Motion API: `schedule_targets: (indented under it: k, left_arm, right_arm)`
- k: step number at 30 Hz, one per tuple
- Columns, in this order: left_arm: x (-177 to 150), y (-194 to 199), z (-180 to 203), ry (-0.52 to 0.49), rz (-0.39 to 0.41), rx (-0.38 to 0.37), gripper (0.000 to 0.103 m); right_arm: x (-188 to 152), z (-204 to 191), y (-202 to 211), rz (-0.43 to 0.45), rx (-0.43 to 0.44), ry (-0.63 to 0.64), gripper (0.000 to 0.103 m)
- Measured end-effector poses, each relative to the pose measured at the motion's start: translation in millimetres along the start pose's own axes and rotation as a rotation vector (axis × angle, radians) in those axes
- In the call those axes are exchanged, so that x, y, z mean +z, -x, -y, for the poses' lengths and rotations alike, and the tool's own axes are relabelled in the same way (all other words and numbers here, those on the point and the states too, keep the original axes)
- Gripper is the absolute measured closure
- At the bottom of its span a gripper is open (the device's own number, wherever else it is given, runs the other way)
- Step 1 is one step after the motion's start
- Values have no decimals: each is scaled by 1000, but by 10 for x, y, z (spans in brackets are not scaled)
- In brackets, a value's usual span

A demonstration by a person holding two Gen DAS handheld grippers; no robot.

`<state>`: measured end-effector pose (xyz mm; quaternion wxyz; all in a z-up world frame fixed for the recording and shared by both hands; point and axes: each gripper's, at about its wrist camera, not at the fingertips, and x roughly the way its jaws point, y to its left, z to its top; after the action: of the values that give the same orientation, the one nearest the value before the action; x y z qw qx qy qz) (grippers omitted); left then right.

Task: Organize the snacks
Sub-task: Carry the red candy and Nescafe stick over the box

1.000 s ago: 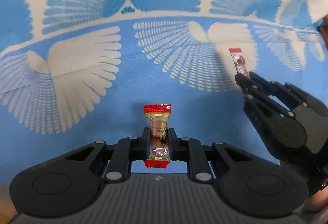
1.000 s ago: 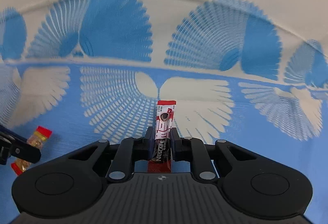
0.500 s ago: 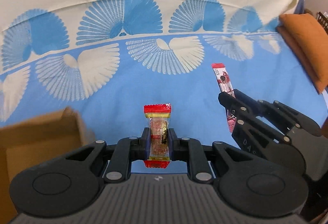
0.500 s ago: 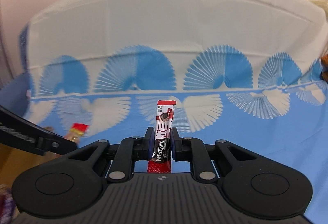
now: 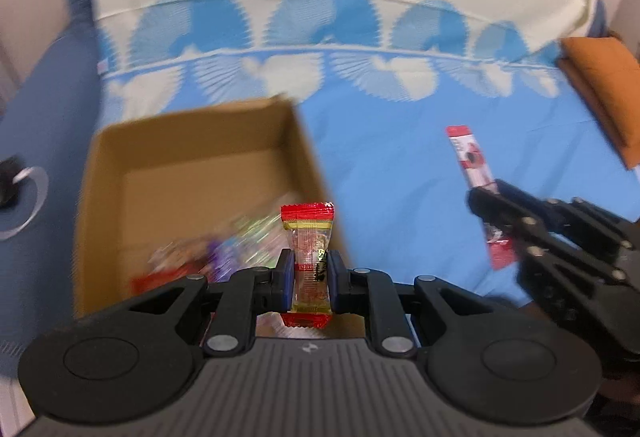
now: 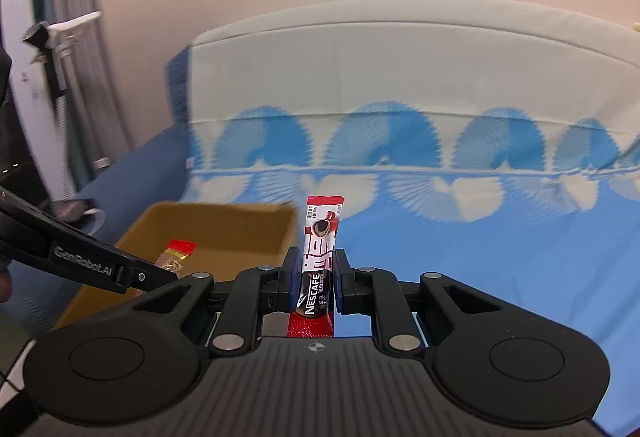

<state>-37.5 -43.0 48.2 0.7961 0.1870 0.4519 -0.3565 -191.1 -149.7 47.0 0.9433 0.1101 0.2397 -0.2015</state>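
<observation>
Left gripper [image 5: 307, 273]: clamped on wrapped candy [image 5: 308, 257], above cardboard box [image 5: 192, 141] near its right wall. Right gripper [image 6: 317, 279]: clamped on Nescafé stick [image 6: 320, 257], beside box. Risk: early release drops candy outside wall.

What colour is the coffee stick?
The coffee stick is red with a black lower band; clearest in the right wrist view.

Home bedroom, patterned bedsheet [image 5: 400, 165], curtain [image 6: 68, 49]
</observation>
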Motion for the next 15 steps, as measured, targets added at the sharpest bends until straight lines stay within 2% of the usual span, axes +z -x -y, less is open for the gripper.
schedule_targets:
  k: [7,15]
  left_arm:
    - [-460,191,-532,75,-19,84,84]
    - [-479,205,-790,112,9,118,84]
  right_arm:
    - [-185,-632,173,-58,99,28,85]
    - [-242,-1060,38,-112,150,95,85]
